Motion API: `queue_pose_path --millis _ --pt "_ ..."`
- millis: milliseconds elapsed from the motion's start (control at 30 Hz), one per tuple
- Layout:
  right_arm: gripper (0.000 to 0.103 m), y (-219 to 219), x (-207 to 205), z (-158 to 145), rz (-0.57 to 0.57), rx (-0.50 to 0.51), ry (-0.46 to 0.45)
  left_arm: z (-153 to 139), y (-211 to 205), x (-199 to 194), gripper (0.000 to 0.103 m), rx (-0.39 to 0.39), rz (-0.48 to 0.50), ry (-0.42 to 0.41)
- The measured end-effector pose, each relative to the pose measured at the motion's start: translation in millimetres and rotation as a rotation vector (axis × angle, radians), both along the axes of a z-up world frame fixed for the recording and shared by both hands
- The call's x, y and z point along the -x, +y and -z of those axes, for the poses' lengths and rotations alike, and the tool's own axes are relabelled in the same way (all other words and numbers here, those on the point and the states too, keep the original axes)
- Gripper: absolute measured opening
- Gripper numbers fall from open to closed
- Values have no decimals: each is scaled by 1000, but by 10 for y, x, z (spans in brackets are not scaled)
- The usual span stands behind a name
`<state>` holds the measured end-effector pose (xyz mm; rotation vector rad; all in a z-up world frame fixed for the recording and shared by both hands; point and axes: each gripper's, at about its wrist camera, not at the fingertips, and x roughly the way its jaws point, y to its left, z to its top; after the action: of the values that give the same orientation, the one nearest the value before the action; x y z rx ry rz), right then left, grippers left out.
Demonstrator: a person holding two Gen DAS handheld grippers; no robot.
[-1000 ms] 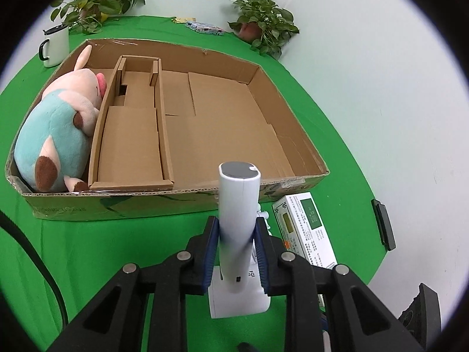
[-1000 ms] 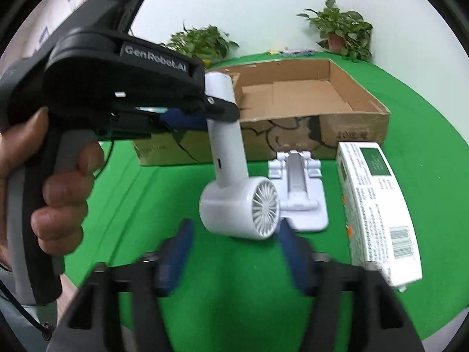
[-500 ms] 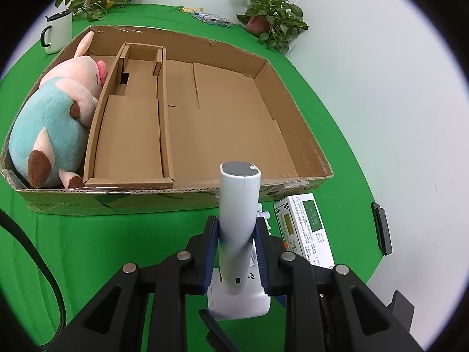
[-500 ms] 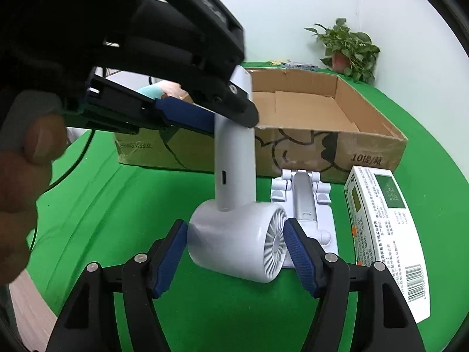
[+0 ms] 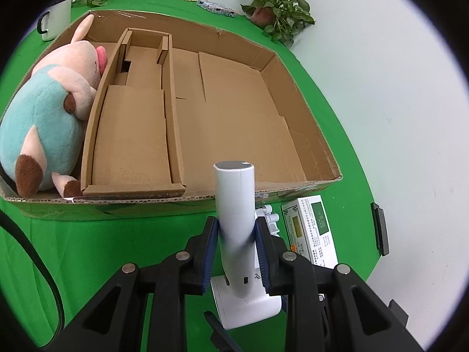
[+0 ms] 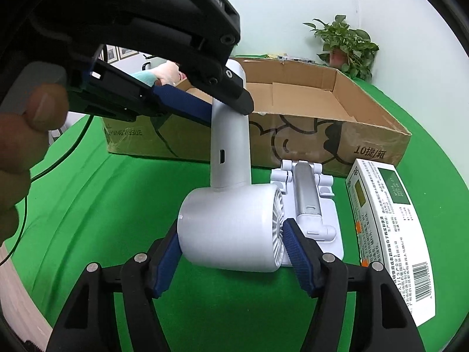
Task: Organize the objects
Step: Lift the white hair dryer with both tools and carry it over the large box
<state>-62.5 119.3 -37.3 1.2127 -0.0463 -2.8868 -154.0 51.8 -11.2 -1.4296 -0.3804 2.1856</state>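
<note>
A white handheld fan (image 5: 234, 193) stands upright over the green table, just in front of the cardboard box (image 5: 304, 135). My left gripper (image 5: 235, 226) is shut on its handle. From the right wrist view, that same left gripper (image 6: 227, 108) reaches in from the upper left, held by a hand (image 6: 26, 135). My right gripper (image 6: 231, 228) is closing around the fan's round head (image 6: 231, 234); both blue pads touch its sides.
A plush pig (image 5: 49, 123) lies in the box's left compartment. A white folding stand (image 6: 310, 205) and a medicine box (image 6: 387, 228) lie on the green cloth right of the fan. A mug (image 5: 55, 17) and potted plants (image 5: 278, 17) stand behind the box.
My right gripper has come forward until its jaws straddle the fan head, then narrowed onto it. The left gripper keeps hold of the handle and has drifted slightly toward the box.
</note>
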Motion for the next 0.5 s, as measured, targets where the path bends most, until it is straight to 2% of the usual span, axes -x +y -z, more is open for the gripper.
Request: queue_pose_path --millis 100,233,367,500 --pt "63 21 20 -18 10 25 -23 -11 32 12 24 4 12 -3" --pt "62 87 39 -198 26 58 -21 -188 79 29 25 5 27 27" --pt "62 156 130 -454 36 63 6 -503 150 134 25 10 41 78" --pt "62 251 457 -729 45 57 37 -814 233 376 25 19 53 113"
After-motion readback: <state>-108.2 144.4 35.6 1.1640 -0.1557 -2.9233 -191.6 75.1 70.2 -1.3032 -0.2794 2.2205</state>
